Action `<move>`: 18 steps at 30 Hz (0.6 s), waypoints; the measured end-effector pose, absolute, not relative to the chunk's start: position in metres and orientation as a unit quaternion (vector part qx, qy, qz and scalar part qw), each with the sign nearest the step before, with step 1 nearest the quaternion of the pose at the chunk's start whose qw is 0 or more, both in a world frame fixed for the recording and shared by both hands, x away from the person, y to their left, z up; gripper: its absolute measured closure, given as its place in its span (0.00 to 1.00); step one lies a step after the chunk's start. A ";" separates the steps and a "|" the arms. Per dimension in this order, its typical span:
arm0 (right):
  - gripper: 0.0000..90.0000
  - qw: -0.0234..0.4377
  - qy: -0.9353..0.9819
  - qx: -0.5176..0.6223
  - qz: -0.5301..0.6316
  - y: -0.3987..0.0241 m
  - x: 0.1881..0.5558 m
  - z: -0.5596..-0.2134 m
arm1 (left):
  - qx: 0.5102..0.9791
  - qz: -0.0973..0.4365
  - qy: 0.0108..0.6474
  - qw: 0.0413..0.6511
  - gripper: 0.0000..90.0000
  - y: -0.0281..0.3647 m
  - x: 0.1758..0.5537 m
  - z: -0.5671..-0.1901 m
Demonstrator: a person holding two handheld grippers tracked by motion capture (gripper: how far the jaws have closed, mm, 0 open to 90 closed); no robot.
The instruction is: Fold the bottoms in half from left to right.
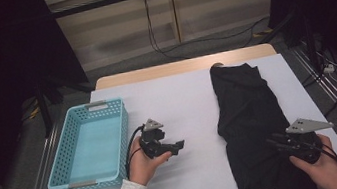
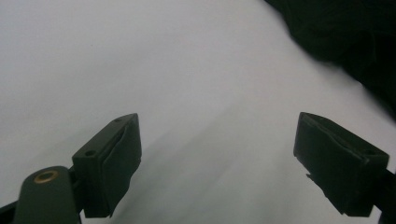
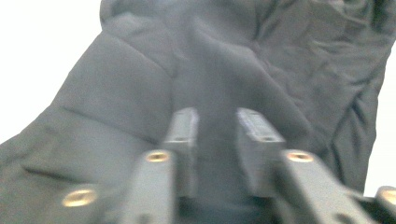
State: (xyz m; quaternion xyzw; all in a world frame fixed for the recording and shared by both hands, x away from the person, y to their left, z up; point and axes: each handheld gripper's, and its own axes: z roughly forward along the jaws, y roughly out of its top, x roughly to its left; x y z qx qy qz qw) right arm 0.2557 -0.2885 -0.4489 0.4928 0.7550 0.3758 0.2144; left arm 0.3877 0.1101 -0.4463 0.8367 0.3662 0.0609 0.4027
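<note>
Black garment (image 1: 248, 118), turquoise basket (image 1: 72, 124), white table (image 1: 177, 98).

- We set the high view above the person's side of the table (image 1: 177, 98), facing forward and down, far enough off to take in the whole white top and the floor beyond it.
- We had the left gripper view ride low over the bare white top, left of the black garment (image 1: 249, 123), looking along its own jaws; the garment's edge (image 2: 345, 37) darkened its upper right corner.
- We had the right gripper view sit very near the garment (image 3: 233, 70), facing across its folds.
- All three views shared the garment and the white top around it.
</note>
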 end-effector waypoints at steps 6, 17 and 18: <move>0.57 0.191 0.775 0.455 0.394 -0.260 0.255 -0.444 | 0.836 0.060 0.368 0.403 0.17 0.111 0.387 -0.445; 1.00 0.153 0.811 0.422 0.375 -0.252 0.253 -0.460 | 0.833 0.061 0.373 0.405 0.18 0.113 0.388 -0.445; 1.00 0.151 0.808 0.427 0.378 -0.256 0.254 -0.461 | 0.833 0.061 0.373 0.405 0.18 0.114 0.388 -0.445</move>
